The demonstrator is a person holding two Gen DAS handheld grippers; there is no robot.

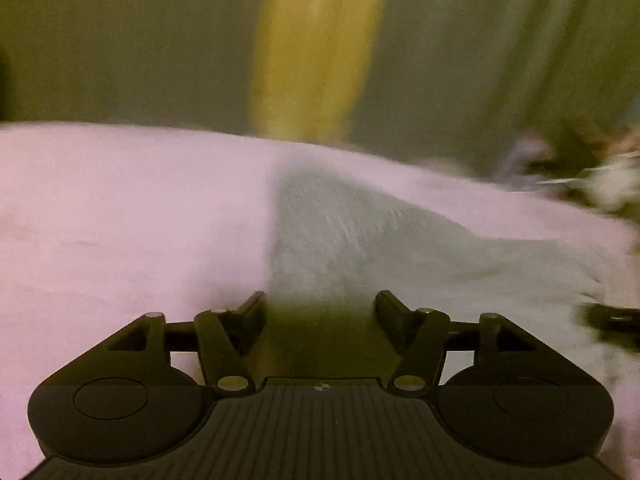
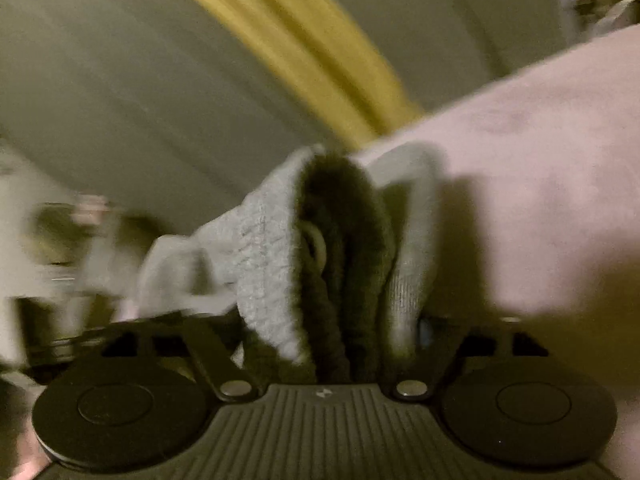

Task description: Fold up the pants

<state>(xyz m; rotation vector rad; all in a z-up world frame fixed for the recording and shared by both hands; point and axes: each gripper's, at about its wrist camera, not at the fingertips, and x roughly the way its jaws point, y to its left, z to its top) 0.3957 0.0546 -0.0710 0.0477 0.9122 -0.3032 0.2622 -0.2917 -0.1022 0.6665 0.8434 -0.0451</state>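
On the pink bed point(image 1: 120, 208), the grey pants point(image 1: 360, 248) lie spread ahead of the left gripper point(image 1: 320, 300), whose fingers point(image 1: 252, 308) stand spread apart with nothing between them, hovering just above the near edge of the cloth. From the right wrist view, the right gripper point(image 2: 344, 344) pinches a bunched fold of the pants point(image 2: 272, 248), the dark inner lining and a pale drawstring loop point(image 2: 316, 244) showing in the gathered mouth of fabric. Both views are smeared by motion, so much detail is unsure. The main risk, as I judge it, is uneven work: only one side is gripped, so pulling may drag the pants askew or crease them. The thick bunch could also slip free from the right fingers, and the soft sheet may get caught when the left fingers close.
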